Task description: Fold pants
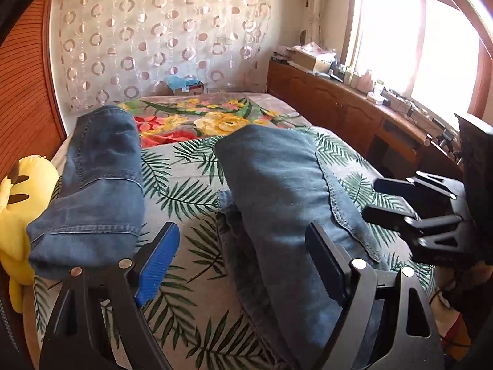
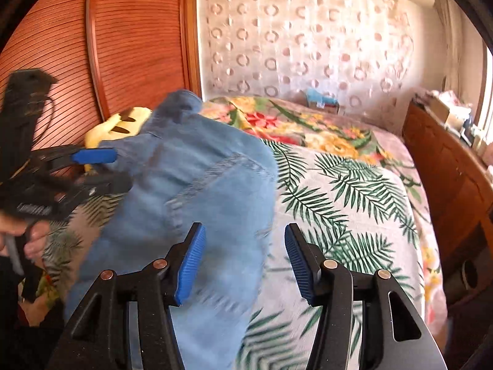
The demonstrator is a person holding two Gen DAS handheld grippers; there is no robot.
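Note:
Blue denim pants (image 1: 277,191) lie spread on the bed, one leg (image 1: 98,178) at the left with its hem toward me, the other part (image 1: 277,191) in the middle. My left gripper (image 1: 243,265) is open just above the fabric, holding nothing. It also shows in the right wrist view (image 2: 101,169) at the left edge of the pants (image 2: 197,203). My right gripper (image 2: 245,262) is open over the pants' right edge. It also shows in the left wrist view (image 1: 388,200), open beside the pants.
The bed has a palm-leaf sheet (image 1: 185,191) and a floral blanket (image 1: 209,120) at the far end. A yellow plush toy (image 1: 15,203) lies at the left edge by the wooden wardrobe (image 2: 123,46). A wooden cabinet (image 1: 339,104) with clutter runs along the right under the window.

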